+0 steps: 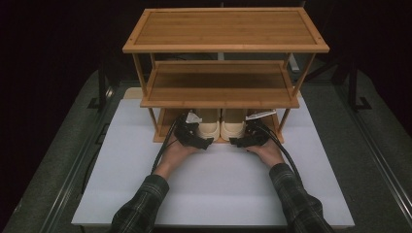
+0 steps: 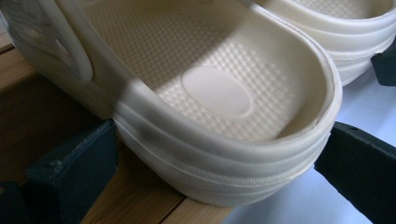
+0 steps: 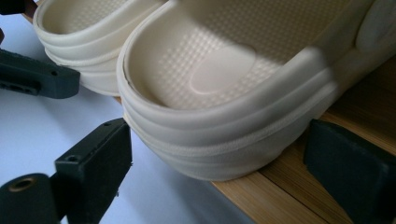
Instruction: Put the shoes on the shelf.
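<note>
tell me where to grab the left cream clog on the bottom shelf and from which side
Take the left clog by its heel, coming in from the open front of the rack. The heel juts past the bottom shelf's front edge and its ribbed wall curves evenly, so the left claw can straddle it side to side, as its jaws do now, probably without slipping. The shelf above blocks a top approach.

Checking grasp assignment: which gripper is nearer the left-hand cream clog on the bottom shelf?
Left. The left gripper straddles the left clog at its heel; the right gripper straddles the right clog beside it.
</note>
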`<state>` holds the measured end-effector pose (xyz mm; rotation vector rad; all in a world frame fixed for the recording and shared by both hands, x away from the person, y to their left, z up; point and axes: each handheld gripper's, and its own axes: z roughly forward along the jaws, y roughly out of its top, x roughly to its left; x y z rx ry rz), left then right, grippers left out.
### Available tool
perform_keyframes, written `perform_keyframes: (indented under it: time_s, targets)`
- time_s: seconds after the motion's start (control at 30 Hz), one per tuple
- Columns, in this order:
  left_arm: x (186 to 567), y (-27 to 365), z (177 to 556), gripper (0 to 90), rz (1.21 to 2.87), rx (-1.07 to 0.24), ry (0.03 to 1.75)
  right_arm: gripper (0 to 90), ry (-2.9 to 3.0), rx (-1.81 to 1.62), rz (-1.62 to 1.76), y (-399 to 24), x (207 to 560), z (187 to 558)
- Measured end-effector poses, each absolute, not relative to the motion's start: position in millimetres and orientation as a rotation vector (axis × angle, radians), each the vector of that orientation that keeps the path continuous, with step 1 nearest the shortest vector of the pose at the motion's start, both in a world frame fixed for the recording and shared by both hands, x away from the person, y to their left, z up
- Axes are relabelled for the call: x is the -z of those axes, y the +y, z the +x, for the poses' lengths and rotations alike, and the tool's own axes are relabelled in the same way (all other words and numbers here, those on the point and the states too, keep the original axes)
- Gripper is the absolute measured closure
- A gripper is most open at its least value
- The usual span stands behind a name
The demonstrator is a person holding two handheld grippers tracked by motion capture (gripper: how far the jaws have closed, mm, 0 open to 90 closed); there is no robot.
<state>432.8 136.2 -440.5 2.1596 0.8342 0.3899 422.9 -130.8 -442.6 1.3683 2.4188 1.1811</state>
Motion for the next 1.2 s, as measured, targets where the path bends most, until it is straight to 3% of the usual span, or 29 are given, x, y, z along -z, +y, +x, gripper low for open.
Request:
perform_keyframes:
  time_s: [0.27,0.53,1.2]
  targets:
    - [434,139,429,3.2,2.136,-0.387,0.819,10.0,2.411,-1.205,1.328,-137,440,421]
    - [428,152,418,2.7,2.154,-0.364,0.795,3.8,2.410,-1.216,1.245,-145,436,414]
    - [419,210,347,2.7,2.170,-0.408,0.779,4.2,2.349,-1.214,1.257,-195,427,355]
